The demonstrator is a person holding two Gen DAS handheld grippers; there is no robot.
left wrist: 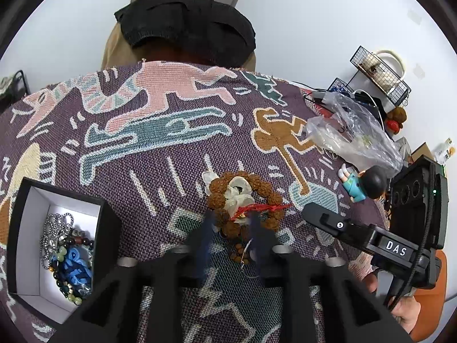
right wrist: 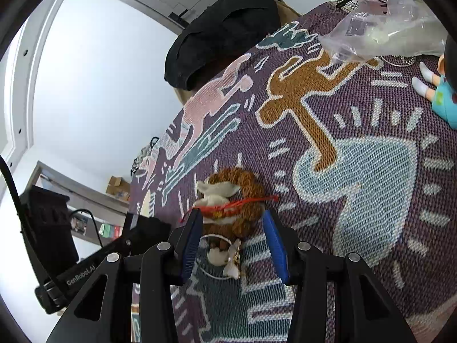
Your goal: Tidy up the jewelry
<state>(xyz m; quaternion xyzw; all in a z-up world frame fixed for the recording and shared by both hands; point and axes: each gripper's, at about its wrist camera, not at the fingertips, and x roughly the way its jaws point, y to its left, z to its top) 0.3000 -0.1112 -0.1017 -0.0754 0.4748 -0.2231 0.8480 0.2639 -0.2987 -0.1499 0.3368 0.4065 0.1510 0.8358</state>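
The left tool (left wrist: 232, 223) has its fingers spread around the near edge of a knobbly brown bead bracelet (left wrist: 245, 203), not visibly gripping it. The right tool (right wrist: 232, 223) is also spread, flanking the bracelet. It lies with white shell pieces (left wrist: 238, 193) and red cord (left wrist: 261, 208) on the woven patterned table cover (left wrist: 171, 148). Left sits a black box (left wrist: 108, 223) of beads.

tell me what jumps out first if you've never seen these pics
The brown seed-bead bracelet with white shell pieces and a red cord sits mid-table on the loud cartoon-figure tablecloth, with the open left claw and open right claw both nosing up to it. At the left, a black box holds tangled bead strands.
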